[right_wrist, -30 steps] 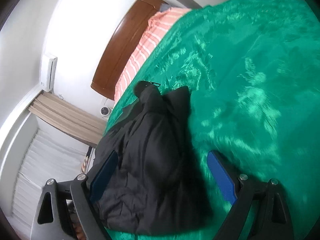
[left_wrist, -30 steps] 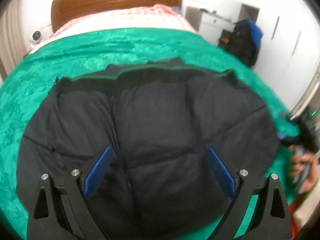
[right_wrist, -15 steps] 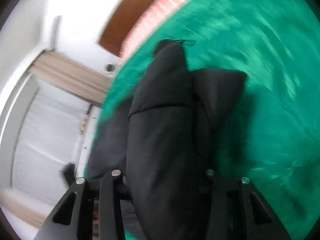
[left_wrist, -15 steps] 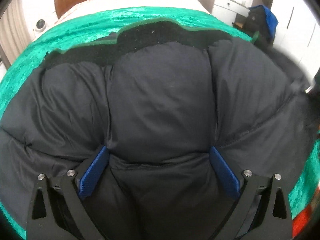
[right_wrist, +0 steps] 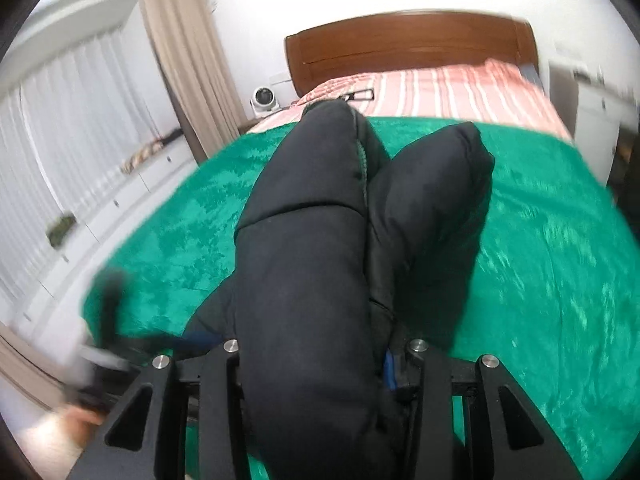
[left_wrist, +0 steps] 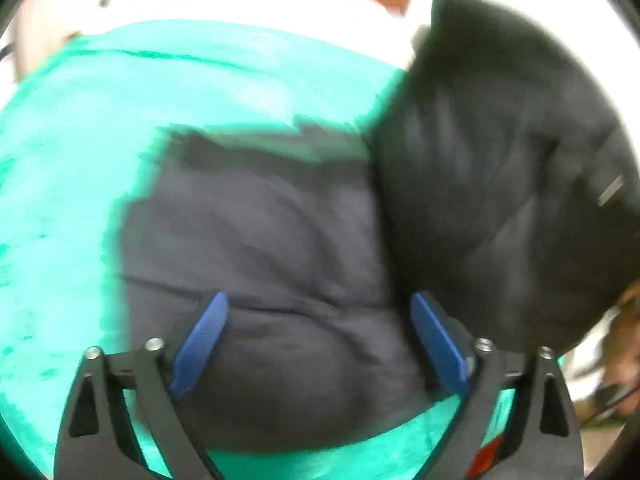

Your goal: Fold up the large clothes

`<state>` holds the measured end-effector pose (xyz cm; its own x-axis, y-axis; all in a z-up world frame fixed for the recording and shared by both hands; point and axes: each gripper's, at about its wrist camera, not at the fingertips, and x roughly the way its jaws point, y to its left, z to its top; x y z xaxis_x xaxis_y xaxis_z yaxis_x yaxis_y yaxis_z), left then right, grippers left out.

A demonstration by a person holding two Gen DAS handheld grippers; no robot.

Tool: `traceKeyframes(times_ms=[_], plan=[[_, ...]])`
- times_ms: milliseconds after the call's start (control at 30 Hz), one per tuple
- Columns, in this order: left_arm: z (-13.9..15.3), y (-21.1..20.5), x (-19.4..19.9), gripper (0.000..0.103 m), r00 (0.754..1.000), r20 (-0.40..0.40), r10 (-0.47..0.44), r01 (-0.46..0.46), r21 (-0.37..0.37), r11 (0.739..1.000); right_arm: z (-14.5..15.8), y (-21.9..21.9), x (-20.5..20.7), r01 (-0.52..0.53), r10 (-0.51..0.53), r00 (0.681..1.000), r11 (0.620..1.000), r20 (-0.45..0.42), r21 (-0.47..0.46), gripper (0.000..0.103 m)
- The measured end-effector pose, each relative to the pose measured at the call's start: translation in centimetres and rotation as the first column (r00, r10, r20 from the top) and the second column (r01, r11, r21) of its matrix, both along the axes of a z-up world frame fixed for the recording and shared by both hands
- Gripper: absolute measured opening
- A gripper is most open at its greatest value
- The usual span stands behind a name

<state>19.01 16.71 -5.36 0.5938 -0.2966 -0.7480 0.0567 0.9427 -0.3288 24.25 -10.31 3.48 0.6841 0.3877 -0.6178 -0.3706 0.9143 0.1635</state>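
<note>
Where the green blanket covers the bed, a black padded jacket lies across it, one part flat and one thick fold raised above the surface. Behind are the wooden headboard and a striped pink sheet. The right gripper is clamped on the raised fold, which bulges between its narrow jaws. The left gripper has its jaws wide above the flat part, blue pads gripping nothing.

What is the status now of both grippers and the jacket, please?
Right gripper shut on the black puffer jacket, one side raised off the green blanket. Left gripper open above the flat part. Nothing in the way.
</note>
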Motion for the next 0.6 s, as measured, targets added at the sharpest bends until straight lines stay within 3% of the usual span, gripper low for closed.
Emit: traceKeyframes(times_ms=[100, 167, 267, 367, 500, 600], plan=[[1.2, 6.9, -2.9, 0.096, 0.992, 0.04, 0.123, -0.121, -0.051, 0.991, -2.1, 7.6, -1.7, -0.043, 0.052, 0.997, 0.988, 0.061, -0.152, 0.043], [1.1, 10.0, -3.9, 0.096, 0.984, 0.052, 0.171, -0.166, -0.078, 0.983, -5.0, 13.0, -2.3, -0.077, 0.112, 0.988, 0.953, 0.105, -0.294, 0.045], [0.8, 12.5, -4.6, 0.096, 0.982, 0.044, 0.186, -0.18, -0.104, 0.978, -10.5, 19.2, -3.6, -0.124, 0.215, 0.966, 0.871, 0.142, -0.476, 0.049], [1.6, 12.4, -4.0, 0.096, 0.987, 0.075, 0.139, -0.126, -0.153, 0.98, -12.9, 21.2, -5.0, -0.105, 0.252, 0.945, 0.839, 0.21, -0.534, 0.056], [4.0, 9.2, -1.0, 0.096, 0.987, 0.149, -0.052, 0.083, -0.214, 0.973, -14.1, 21.3, -5.1, -0.096, 0.275, 0.931, 0.821, 0.242, -0.563, 0.061], [4.8, 5.2, 3.2, 0.097, 0.972, 0.131, -0.196, 0.216, -0.16, 0.963, -14.0, 21.2, -5.0, -0.101, 0.282, 0.928, 0.819, 0.244, -0.564, 0.062]])
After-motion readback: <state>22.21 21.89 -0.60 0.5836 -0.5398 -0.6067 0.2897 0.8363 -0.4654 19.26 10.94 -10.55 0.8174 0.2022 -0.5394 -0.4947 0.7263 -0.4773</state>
